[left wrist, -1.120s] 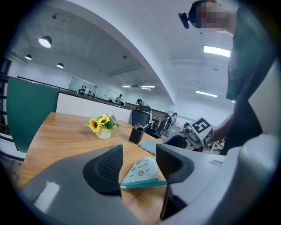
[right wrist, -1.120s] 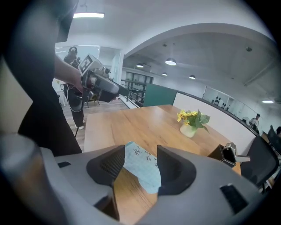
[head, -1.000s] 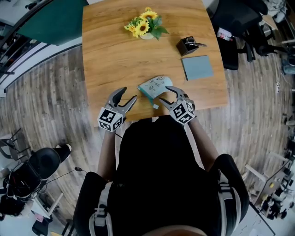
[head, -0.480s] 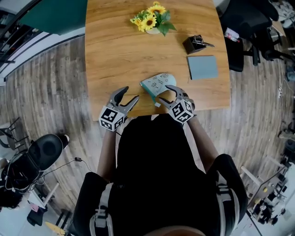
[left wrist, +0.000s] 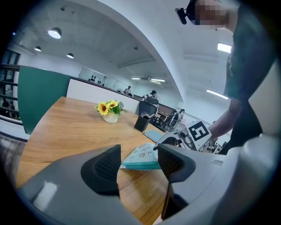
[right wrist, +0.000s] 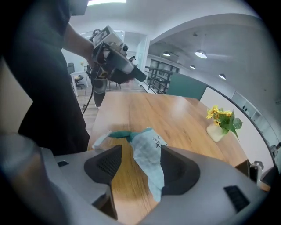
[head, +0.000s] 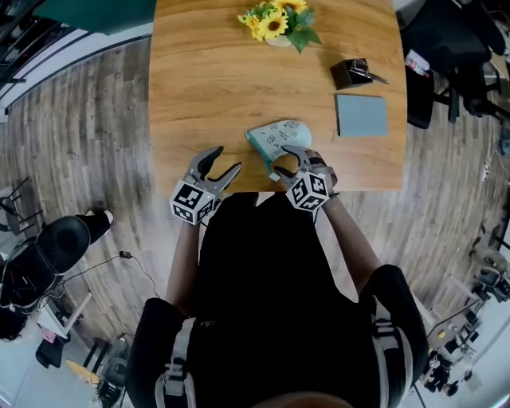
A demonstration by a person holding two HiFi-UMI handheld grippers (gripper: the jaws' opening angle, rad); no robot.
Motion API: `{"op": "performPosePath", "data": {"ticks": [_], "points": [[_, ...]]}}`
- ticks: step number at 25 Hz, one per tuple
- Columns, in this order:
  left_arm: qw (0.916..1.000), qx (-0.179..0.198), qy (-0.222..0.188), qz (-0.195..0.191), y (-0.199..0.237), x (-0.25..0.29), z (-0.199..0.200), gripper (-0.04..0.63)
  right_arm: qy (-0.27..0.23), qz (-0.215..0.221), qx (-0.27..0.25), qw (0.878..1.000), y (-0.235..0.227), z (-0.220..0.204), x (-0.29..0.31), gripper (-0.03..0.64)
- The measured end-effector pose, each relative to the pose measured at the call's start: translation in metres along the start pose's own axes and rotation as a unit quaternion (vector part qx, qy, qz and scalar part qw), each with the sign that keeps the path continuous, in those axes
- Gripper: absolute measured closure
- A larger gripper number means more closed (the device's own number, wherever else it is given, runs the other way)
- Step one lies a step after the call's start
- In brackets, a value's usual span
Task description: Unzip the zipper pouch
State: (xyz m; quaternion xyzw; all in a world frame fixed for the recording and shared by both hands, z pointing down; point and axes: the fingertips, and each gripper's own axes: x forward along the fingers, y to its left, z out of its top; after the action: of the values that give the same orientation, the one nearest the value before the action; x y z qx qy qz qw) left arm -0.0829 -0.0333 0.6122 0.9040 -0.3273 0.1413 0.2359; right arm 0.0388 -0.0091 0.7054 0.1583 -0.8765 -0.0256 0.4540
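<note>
Near the front edge of the counter (head: pixel 207 88), the pouch (head: pixel 277 137) lay flat where it had been a second before, so nothing had been pulled yet.

Changes:
- The right claw (head: pixel 285 159) had closed in on the pouch's near end, and its jaws had spread a touch wider on the way.
- In the right gripper view the pouch fabric sat between those jaws, close to one pad. Neither pad was pressing, so the claw was open with no grip.
- The left claw (head: pixel 225 162) had eased down beside it. It was also spread open and empty, with the pouch ahead of its tips, not between them.

My read: this was still the approach. One claw needed to pin the body and the other to take the pull. A pale tab (right wrist: pixel 94 140) at the pouch's end looked like that pull, but I wasn't certain.

Containers:
- The pouch's contents weren't visible, and I couldn't confirm the zipper state.
- A small vase (head: pixel 279 38) at the far edge held yellow flowers (head: pixel 275 20).
- A dark holder (head: pixel 349 73) had something metallic poking out that was too small to identify.
- A grey-blue pad (head: pixel 360 115) lay just beside the holder.
</note>
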Motion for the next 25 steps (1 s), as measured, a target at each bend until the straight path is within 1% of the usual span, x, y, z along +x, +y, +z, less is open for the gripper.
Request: {"op": "performPosePath", "data": {"ticks": [3, 10, 14, 16, 17, 22, 25], "points": [[1.0000, -0.007, 0.004, 0.003, 0.000, 0.000, -0.007, 0.333, 0.003, 0.001, -0.024, 1.000, 0.003, 0.001, 0.007, 0.337], [0.9998, -0.017, 0.009, 0.007, -0.001, 0.000, -0.013, 0.333, 0.012, -0.017, -0.074, 0.997, 0.000, 0.002, 0.022, 0.336], [0.9998, -0.017, 0.009, 0.008, 0.002, 0.001, -0.012, 0.334, 0.034, -0.037, -0.133, 0.990, -0.002, 0.000, 0.034, 0.337], [0.9998, -0.016, 0.009, 0.009, 0.003, 0.002, -0.013, 0.334, 0.037, -0.047, -0.149, 0.987, -0.003, 0.001, 0.037, 0.345], [0.9998, -0.016, 0.008, 0.010, 0.003, 0.002, -0.014, 0.333, 0.034, -0.049, -0.146, 0.988, -0.004, 0.003, 0.037, 0.365], [0.9997, -0.020, 0.006, 0.009, 0.004, 0.004, -0.014, 0.337, 0.008, -0.056, -0.094, 0.994, -0.015, 0.012, 0.029, 0.546], [0.9997, -0.021, 0.003, 0.007, 0.004, 0.004, -0.013, 0.342, -0.008, -0.060, -0.056, 0.997, -0.022, 0.018, 0.021, 0.583]]}}
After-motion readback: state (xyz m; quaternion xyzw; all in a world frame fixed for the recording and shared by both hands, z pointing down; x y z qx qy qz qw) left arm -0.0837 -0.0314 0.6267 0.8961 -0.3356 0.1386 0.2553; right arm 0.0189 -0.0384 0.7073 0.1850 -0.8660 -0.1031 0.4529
